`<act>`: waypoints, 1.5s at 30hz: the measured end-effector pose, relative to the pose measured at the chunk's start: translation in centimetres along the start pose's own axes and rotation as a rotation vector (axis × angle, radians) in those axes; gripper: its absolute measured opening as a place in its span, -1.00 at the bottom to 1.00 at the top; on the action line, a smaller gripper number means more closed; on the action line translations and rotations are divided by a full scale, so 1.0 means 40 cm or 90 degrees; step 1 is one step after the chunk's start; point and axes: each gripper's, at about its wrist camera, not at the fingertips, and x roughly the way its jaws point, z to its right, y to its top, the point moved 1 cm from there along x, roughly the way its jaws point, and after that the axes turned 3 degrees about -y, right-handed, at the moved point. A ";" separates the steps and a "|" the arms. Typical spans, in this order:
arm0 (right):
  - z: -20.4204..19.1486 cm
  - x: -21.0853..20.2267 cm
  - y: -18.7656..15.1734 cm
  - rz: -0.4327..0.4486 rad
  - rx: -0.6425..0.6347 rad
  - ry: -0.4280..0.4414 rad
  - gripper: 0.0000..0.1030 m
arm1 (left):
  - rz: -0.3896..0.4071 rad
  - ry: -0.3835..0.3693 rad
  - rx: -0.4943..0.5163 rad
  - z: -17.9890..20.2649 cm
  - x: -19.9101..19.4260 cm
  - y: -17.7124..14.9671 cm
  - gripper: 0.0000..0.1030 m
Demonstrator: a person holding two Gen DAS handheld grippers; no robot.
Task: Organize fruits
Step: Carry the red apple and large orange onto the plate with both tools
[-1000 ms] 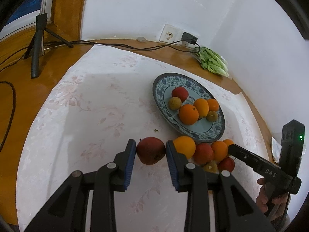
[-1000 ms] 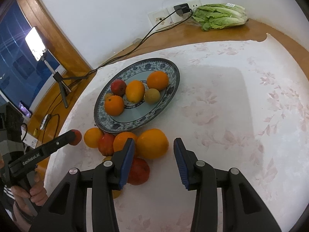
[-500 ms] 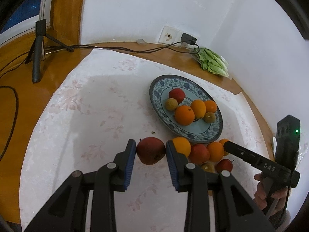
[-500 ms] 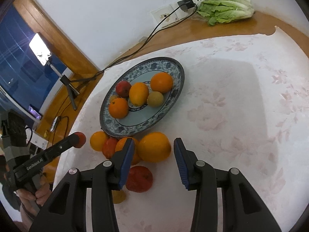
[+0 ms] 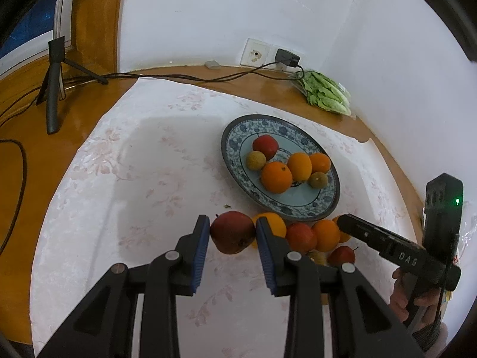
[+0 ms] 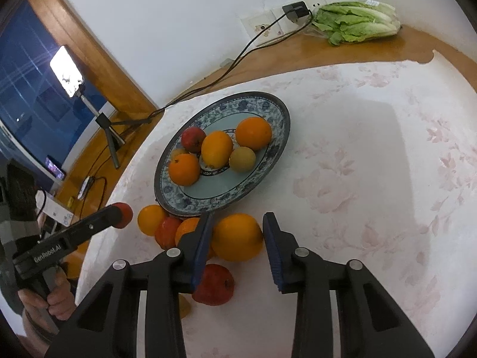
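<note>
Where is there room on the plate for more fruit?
The plate has a bare strip on its near side, between the fruit group and the rim closest to the loose fruit pile. The far side, behind the oranges, is bare too. The middle is crowded. The cloth right of the plate is bare.

We see our left gripper (image 5: 232, 232) clamped on a red apple (image 5: 232, 232), both blue pads against its sides. Just behind lies a cluster of fruit (image 5: 310, 235) on the tablecloth (image 5: 143, 179), touching the plate (image 5: 235, 137) that holds six more. Our right gripper (image 5: 345, 223) reaches into the cluster from the right.
</note>
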 end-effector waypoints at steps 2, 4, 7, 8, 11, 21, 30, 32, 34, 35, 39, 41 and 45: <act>-0.001 -0.003 -0.003 0.003 0.000 -0.005 -0.31 | 0.000 -0.001 0.002 0.001 -0.001 0.001 -0.35; 0.001 -0.009 -0.006 0.008 0.007 -0.004 -0.31 | 0.000 -0.003 0.001 0.002 -0.001 0.002 -0.35; -0.004 -0.023 -0.005 0.018 0.005 -0.005 -0.31 | 0.002 -0.007 0.005 0.005 -0.003 0.009 -0.35; -0.006 -0.029 -0.002 0.022 0.005 -0.006 -0.31 | 0.004 -0.008 0.006 0.008 -0.003 0.013 -0.35; -0.012 -0.043 0.005 0.036 0.001 -0.011 -0.31 | 0.007 -0.013 0.013 0.020 0.000 0.024 -0.35; -0.034 -0.043 0.034 0.051 -0.006 -0.015 -0.31 | 0.013 -0.026 0.057 0.079 0.035 0.062 -0.35; -0.046 -0.013 0.053 0.053 -0.007 -0.018 -0.31 | 0.001 -0.030 0.074 0.101 0.089 0.066 -0.35; -0.049 -0.005 0.054 0.054 -0.011 -0.020 -0.31 | -0.002 -0.031 0.074 0.100 0.101 0.065 -0.35; -0.051 -0.001 0.056 0.057 -0.016 -0.024 -0.31 | -0.006 -0.028 0.072 0.096 0.112 0.064 -0.35; -0.051 0.000 0.056 0.058 -0.018 -0.026 -0.31 | -0.007 -0.028 0.072 0.095 0.116 0.064 -0.35; -0.060 0.004 0.058 0.064 -0.033 -0.037 -0.31 | -0.004 -0.029 0.078 0.098 0.126 0.064 -0.35; -0.064 0.008 0.060 0.067 -0.040 -0.043 -0.31 | -0.010 -0.028 0.079 0.100 0.137 0.065 -0.35; -0.069 0.018 0.064 0.069 -0.048 -0.049 -0.31 | -0.013 -0.029 0.083 0.099 0.146 0.068 -0.35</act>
